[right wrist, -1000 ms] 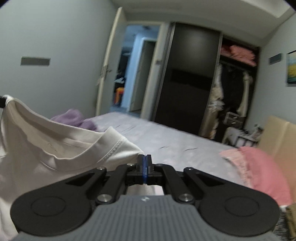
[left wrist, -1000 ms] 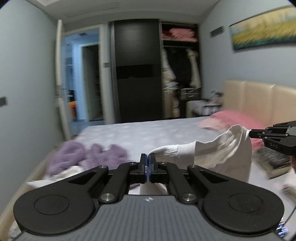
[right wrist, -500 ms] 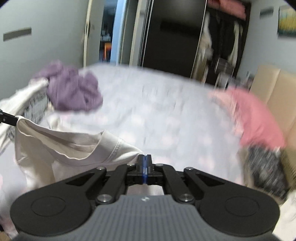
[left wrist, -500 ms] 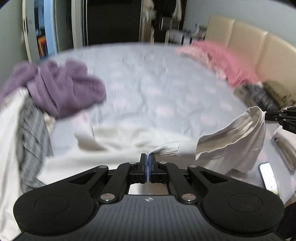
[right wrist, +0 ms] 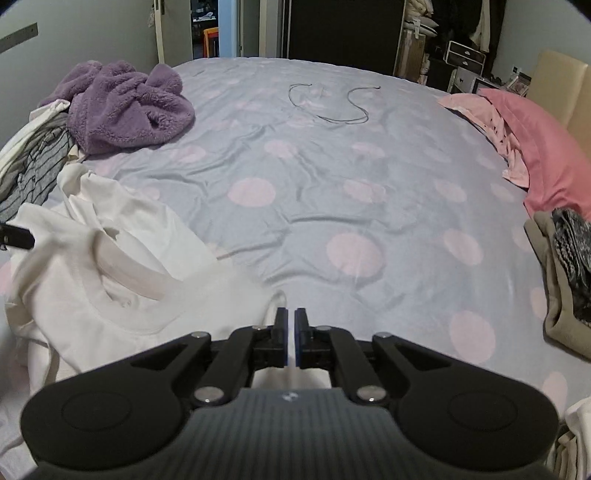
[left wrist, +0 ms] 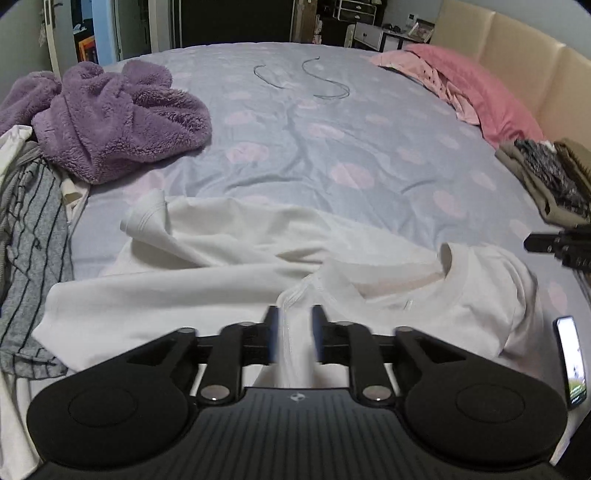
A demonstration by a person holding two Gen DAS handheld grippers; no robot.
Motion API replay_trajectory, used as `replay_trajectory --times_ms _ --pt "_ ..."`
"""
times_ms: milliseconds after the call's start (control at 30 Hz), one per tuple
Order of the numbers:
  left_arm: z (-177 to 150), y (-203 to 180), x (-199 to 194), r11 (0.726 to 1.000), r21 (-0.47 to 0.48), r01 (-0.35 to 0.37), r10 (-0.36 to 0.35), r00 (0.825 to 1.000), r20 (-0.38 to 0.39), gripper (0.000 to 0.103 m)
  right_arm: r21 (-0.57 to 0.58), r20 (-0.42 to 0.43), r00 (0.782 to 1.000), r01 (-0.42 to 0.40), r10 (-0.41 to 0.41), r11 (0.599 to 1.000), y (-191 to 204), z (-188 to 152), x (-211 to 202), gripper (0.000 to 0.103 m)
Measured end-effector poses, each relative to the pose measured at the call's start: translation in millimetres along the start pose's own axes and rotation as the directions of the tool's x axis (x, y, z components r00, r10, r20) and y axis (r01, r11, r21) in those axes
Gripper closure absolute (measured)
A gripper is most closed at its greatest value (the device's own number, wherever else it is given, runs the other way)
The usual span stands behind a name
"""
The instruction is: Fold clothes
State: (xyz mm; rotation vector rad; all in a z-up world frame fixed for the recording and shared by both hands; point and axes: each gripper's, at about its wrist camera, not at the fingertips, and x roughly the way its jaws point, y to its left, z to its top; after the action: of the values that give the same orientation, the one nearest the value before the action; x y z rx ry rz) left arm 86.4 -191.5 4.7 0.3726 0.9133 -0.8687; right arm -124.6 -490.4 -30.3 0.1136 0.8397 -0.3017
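shirt (left wrist: 229, 295): white, rumpled on bed (left wrist: 332, 147), long axis running leftward from collar. left gripper (left wrist: 294, 334) jaws opening, shoulder cloth loose between. right gripper (right wrist: 290, 332) opening at other shoulder, cloth slipping free.

A bedroom in a home: a wide bed (right wrist: 332, 206) with a spotted sheet spreads ahead of the hand-held gripper, a padded headboard (left wrist: 517, 70) and pink pillow (right wrist: 543, 147) to its right, a dark wardrobe (right wrist: 343, 29) and open doorway (right wrist: 205, 29) beyond
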Motion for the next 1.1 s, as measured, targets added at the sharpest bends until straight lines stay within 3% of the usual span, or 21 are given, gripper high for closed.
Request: replay_trajectory --times_ms 100,400,467,533,633,933,1000,1067,1100 --pt "-8.0 -0.4 -7.4 1.0 -0.01 -0.013 0.013 1.0 -0.022 0.075 0.037 0.016 1.0 -0.016 0.015 0.999 -9.1 -1.6 -7.4 0.075" --pt "-36.0 -17.1 10.3 0.999 -0.022 -0.024 0.021 0.991 -0.129 0.075 0.167 -0.004 1.0 -0.007 0.008 0.986 -37.4 -12.8 -13.1 0.075" --pt "-40.1 -16.2 16.5 0.999 -0.02 -0.043 0.04 0.989 -0.142 0.079 0.187 -0.017 1.0 -0.012 0.016 0.982 -43.3 -17.1 -10.4 0.074" --pt "-42.2 -12.4 18.6 0.998 -0.022 -0.051 0.047 0.989 -0.143 0.09 0.207 -0.039 0.998 -0.03 0.039 0.978 -48.8 -22.3 -5.5 0.074" --pt "-42.7 -6.9 18.2 0.998 -0.031 -0.056 0.052 0.989 -0.137 0.099 0.233 -0.051 0.997 -0.048 0.062 0.971 -53.7 -28.9 -2.5 0.072" --pt "-40.2 -4.4 19.3 0.998 -0.023 -0.061 0.057 0.989 -0.135 0.103 0.223 -0.067 0.989 -0.115 0.133 0.968 -40.1 -38.2 3.4 0.067" --pt "-39.9 -3.2 19.2 0.998 -0.021 -0.059 0.056 0.99 -0.133 0.103 0.197 -0.093 0.988 -0.102 0.122 0.975 -33.9 -41.9 13.8 0.073" --pt "-39.6 -2.4 18.4 0.998 -0.023 -0.059 0.055 0.99 -0.127 0.103 0.189 -0.113 0.985 -0.109 0.132 0.976 -31.0 -44.7 20.0 0.093" --pt "-38.9 -1.3 17.5 0.998 -0.025 -0.057 0.054 0.991 -0.123 0.103 0.18 -0.11 0.986 -0.103 0.124 0.978 -30.3 -44.9 19.8 0.098"
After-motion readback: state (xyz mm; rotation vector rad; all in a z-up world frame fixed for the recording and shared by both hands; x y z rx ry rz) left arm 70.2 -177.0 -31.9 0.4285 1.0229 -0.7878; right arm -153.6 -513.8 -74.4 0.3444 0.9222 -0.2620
